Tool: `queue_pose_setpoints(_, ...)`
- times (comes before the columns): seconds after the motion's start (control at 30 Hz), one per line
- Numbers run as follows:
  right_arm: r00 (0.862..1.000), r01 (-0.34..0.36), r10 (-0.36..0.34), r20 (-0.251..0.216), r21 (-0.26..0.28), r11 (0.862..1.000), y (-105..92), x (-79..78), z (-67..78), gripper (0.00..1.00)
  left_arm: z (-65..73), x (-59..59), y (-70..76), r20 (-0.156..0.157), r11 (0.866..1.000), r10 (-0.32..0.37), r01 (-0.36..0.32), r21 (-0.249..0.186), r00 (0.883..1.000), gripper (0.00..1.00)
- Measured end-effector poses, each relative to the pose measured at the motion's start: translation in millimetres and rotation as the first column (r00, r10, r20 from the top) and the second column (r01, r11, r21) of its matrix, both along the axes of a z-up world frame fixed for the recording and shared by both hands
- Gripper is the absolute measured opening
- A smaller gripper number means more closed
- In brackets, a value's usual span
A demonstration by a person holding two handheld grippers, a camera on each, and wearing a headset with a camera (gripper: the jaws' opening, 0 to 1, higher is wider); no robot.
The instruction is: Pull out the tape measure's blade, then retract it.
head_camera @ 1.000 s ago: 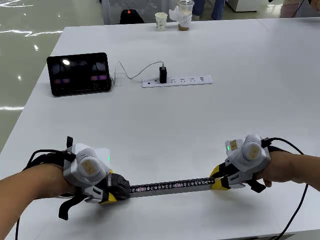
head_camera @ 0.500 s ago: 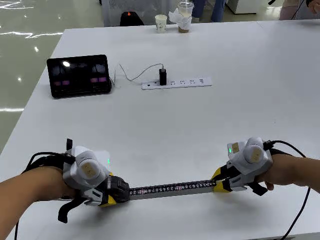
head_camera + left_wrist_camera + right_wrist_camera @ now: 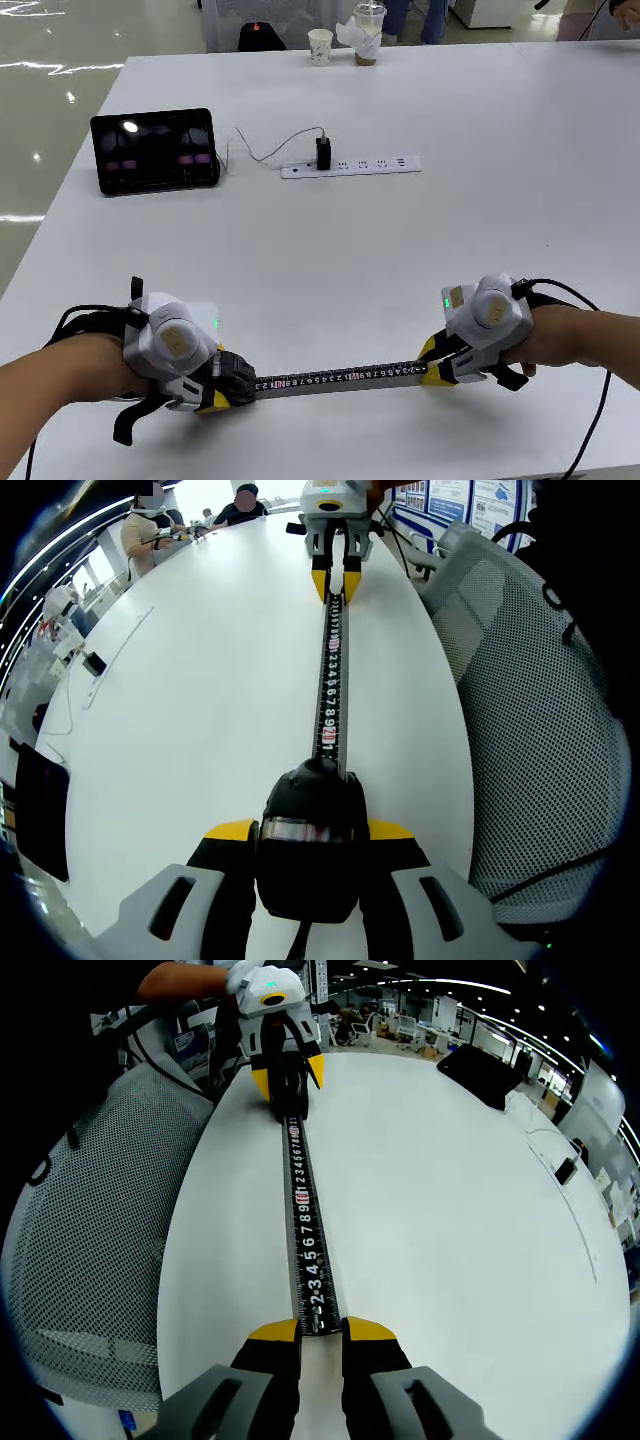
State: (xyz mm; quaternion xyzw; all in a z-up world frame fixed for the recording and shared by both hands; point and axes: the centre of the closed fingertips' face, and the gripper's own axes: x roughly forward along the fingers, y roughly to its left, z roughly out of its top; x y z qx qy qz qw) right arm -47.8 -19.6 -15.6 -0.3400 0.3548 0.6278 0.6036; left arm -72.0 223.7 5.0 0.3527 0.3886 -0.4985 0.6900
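Looks about half done: blade (image 3: 340,377) drawn out, lying flat along the near edge of the table (image 3: 400,240), with retracting left to do. Clamps the case (image 3: 238,378) in the left gripper (image 3: 225,385); pinches the blade tip in the right gripper (image 3: 432,362), jaws narrow. Against a second ago, shows much the same length of blade, with both grippers roughly where they were; seems paused at full pull.
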Motion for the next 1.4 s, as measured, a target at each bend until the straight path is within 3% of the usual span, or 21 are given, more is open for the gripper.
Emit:
queue_pose_setpoints(0.23,0.999,-0.020,0.021,0.029,-0.013,1.000,0.2,-0.4,-0.6,0.12,0.2,0.1,0.3,0.006,1.000,0.001,-0.001,0.007,1.000,0.34)
queue_pose_setpoints(0.43,0.999,-0.028,0.029,0.027,-0.023,0.999,0.0,0.1,-0.8,0.13,0.8,-1.2,-0.2,-0.006,1.000,0.008,-0.008,0.008,1.000,0.35)
queue_pose_setpoints(0.57,0.998,-0.058,0.060,0.031,-0.051,0.997,0.2,-0.3,-0.9,0.13,2.3,-2.5,1.2,-0.013,0.999,-0.011,0.012,0.035,1.000,0.34)
queue_pose_setpoints(0.87,0.997,-0.074,0.076,0.030,-0.070,0.995,-0.5,-1.8,-1.4,0.14,2.5,-4.9,3.3,-0.033,0.999,0.016,-0.015,0.029,0.999,0.40)
queue_pose_setpoints(0.97,0.996,-0.081,0.084,0.036,-0.078,0.994,-0.9,-3.2,-1.3,0.17,2.3,-5.2,4.2,-0.036,0.999,0.030,-0.029,0.030,0.999,0.46)
queue_pose_setpoints(1.07,0.996,-0.075,0.080,0.050,-0.088,0.993,-1.8,-0.6,-1.5,0.21,3.9,-4.3,4.2,-0.041,0.999,0.048,-0.047,0.018,0.998,0.50)
queue_pose_setpoints(1.23,0.997,-0.067,0.070,0.032,-0.089,0.994,-4.3,-3.2,-1.9,0.31,7.0,-3.9,3.4,-0.054,0.997,0.078,-0.079,-0.008,0.995,0.58)
queue_pose_setpoints(1.33,0.997,-0.068,0.071,0.026,-0.088,0.994,-3.8,-6.2,-1.0,0.34,11.0,-2.4,0.9,-0.042,0.996,0.083,-0.085,-0.042,0.996,0.61)
queue_pose_setpoints(1.4,0.998,-0.058,0.060,0.014,-0.085,0.995,-3.5,-8.1,-1.5,0.37,11.7,-2.8,0.6,-0.056,0.993,0.101,-0.104,-0.052,0.993,0.64)
